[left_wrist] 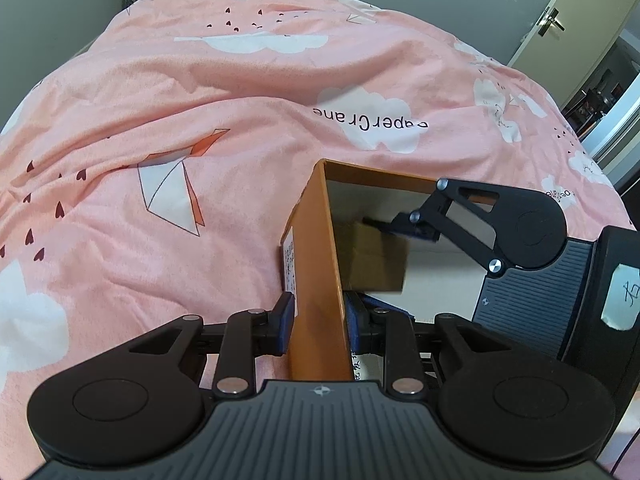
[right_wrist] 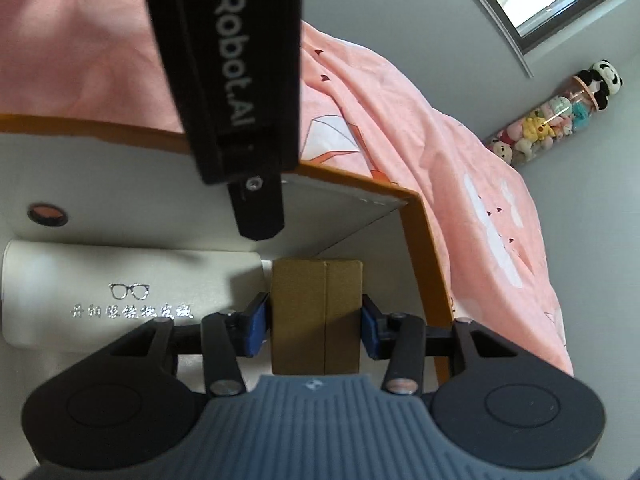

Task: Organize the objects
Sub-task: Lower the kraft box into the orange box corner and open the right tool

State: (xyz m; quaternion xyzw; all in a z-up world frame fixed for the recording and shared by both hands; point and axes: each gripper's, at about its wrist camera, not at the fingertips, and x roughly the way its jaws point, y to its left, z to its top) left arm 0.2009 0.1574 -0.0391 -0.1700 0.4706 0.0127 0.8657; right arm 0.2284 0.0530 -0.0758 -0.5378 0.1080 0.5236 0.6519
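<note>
Here, small brown carton [right_wrist: 316,316] between right gripper's [right_wrist: 316,326] parted pads, untouched.

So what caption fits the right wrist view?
Right gripper straddles a small brown carton inside the orange box.

My left claw [left_wrist: 320,316] is black, with round hubs, silver screws, blue pads [left_wrist: 286,320] and a ribbed grey deck bearing a small star mark. My right claw [right_wrist: 316,324] matches it; its side wears a white handwritten label [left_wrist: 622,300].
</note>
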